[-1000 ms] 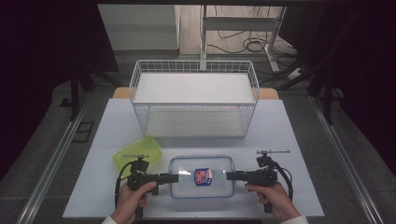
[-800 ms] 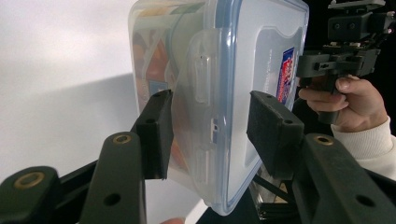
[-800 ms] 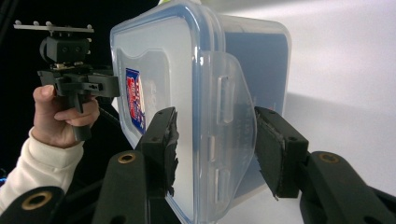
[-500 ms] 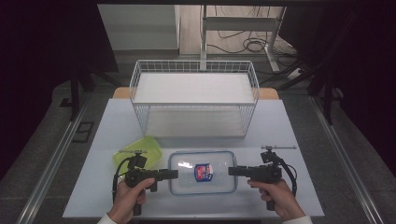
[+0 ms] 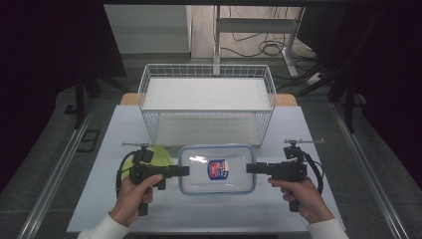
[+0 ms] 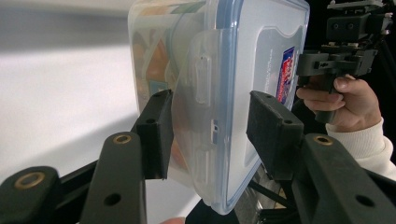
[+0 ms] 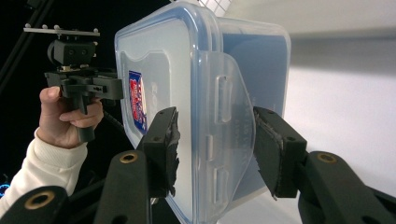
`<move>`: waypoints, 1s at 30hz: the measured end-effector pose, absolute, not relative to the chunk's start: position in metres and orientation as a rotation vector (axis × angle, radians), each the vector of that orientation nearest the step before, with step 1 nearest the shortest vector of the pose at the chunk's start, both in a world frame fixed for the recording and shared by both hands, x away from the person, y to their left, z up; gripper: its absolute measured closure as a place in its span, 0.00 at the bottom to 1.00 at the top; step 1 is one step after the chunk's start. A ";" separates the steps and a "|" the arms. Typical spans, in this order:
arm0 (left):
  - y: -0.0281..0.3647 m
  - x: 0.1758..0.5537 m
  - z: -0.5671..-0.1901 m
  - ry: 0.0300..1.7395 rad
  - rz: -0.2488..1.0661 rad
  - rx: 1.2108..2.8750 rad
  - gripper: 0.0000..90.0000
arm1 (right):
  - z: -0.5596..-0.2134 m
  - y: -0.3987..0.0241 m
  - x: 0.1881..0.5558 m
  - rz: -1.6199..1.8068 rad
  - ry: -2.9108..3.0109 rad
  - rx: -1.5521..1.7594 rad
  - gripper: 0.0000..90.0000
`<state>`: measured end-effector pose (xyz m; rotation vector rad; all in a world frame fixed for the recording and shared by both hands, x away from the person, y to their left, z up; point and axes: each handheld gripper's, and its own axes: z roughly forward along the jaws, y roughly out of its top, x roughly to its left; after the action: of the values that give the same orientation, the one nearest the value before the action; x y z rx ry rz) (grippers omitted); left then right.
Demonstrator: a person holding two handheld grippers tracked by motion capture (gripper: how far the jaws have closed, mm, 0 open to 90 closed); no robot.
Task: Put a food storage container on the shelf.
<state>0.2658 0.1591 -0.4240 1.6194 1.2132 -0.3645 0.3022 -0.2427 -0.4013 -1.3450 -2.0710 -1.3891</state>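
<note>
A clear plastic container (image 5: 217,169) with a blue-edged snap lid and a red and blue sticker hangs level above the near part of the table. My left gripper (image 5: 185,171) is shut on its left end and my right gripper (image 5: 250,168) on its right end. In the left gripper view the container (image 6: 219,70) sits between the two pads, one on its underside and one on its lid, at the side latch. In the right gripper view the pads clamp the container (image 7: 187,70) the same way at the opposite latch. Coloured contents show faintly through the wall.
A white wire basket (image 5: 206,107) stands on the table (image 5: 308,129) just behind the container. A yellow-green object (image 5: 158,154) lies on the table by the left hand. Dark floor, metal rails and cables surround the table.
Both hands have lifted the container straight up off the table, and it now looks larger and slightly farther up in the high view. Neither grip has changed.
</note>
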 end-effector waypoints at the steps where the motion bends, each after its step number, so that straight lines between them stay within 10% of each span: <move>1: 0.159 0.267 -0.422 1.211 -0.364 1.618 0.57 | -0.398 -0.243 0.303 -1.391 -2.074 -1.345 0.58; 30: 0.178 0.329 -0.344 1.147 -0.287 1.591 0.57 | -0.320 -0.225 0.361 -1.520 -2.127 -1.286 0.59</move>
<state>0.3295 0.1784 -0.3436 1.5910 1.1470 -0.2872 0.3610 -0.2251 -0.3196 -1.2858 -2.1268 -1.5196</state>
